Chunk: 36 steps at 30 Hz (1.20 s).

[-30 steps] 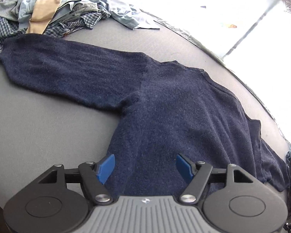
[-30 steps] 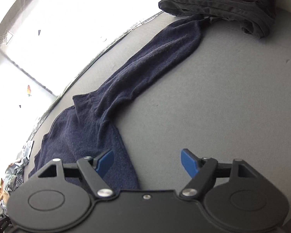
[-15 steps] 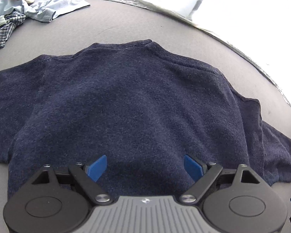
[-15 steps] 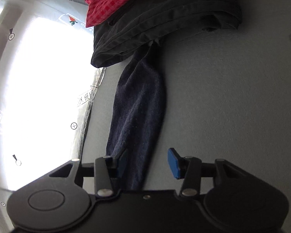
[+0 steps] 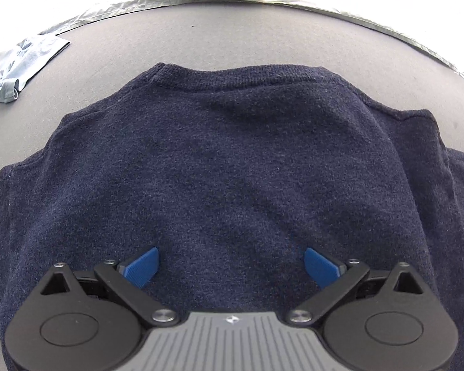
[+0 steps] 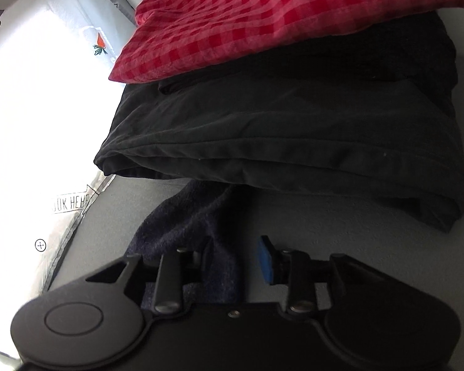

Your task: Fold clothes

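A navy knit sweater point(image 5: 232, 154) lies flat on the grey surface point(image 5: 232, 37), neckline at the far side. My left gripper point(image 5: 232, 266) hangs over the lower middle of its body, pointing steeply down. Its jaws are opening wide, and nothing is pinched between the blue pads point(image 5: 142, 266). In the right wrist view the sweater's sleeve point(image 6: 188, 216) runs under a folded black garment point(image 6: 294, 130). My right gripper point(image 6: 235, 259) sits low over that sleeve end with its jaws narrowed. The sleeve's edge lies between them, and a gap shows beside the right pad point(image 6: 264, 259).
A red checked cloth point(image 6: 263, 15) lies on top of the folded black garment. A crumpled light blue garment point(image 5: 21, 61) lies at the far left. A bright white sheet printed with marks point(image 6: 68, 204) borders the grey surface on its far side.
My left gripper swept from the sweater's side to over the middle of its body, closer, with jaws wider. My right gripper travelled along the sleeve to its end by the black pile and narrowed its jaws.
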Each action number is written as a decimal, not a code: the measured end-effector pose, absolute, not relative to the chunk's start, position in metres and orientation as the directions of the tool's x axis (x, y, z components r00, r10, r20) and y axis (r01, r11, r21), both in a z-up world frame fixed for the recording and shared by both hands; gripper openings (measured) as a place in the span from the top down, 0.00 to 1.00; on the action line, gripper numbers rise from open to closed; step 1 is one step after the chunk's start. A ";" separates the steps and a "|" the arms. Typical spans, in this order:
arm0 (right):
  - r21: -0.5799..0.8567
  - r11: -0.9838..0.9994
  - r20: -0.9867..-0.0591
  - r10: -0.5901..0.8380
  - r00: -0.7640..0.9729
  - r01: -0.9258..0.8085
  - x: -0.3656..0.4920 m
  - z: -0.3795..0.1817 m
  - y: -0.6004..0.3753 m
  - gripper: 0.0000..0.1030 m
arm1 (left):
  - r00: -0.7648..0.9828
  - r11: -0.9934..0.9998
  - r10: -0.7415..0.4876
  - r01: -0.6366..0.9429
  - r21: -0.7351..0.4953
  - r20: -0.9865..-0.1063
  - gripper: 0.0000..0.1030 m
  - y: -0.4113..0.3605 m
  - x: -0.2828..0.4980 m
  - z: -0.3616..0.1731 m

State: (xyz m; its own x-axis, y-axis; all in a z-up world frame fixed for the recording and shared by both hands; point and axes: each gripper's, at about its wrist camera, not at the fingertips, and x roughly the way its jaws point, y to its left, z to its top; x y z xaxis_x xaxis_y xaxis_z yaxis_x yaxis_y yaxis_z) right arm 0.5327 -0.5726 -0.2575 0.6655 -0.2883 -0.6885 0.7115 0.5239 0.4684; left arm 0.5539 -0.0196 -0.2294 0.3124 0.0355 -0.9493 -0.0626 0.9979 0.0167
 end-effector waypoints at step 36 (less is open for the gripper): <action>0.239 0.792 -0.791 -0.176 0.586 0.562 0.430 -0.236 -0.489 0.55 | 0.393 0.946 0.050 -0.314 -0.083 -0.918 0.00 0.070 0.446 -0.197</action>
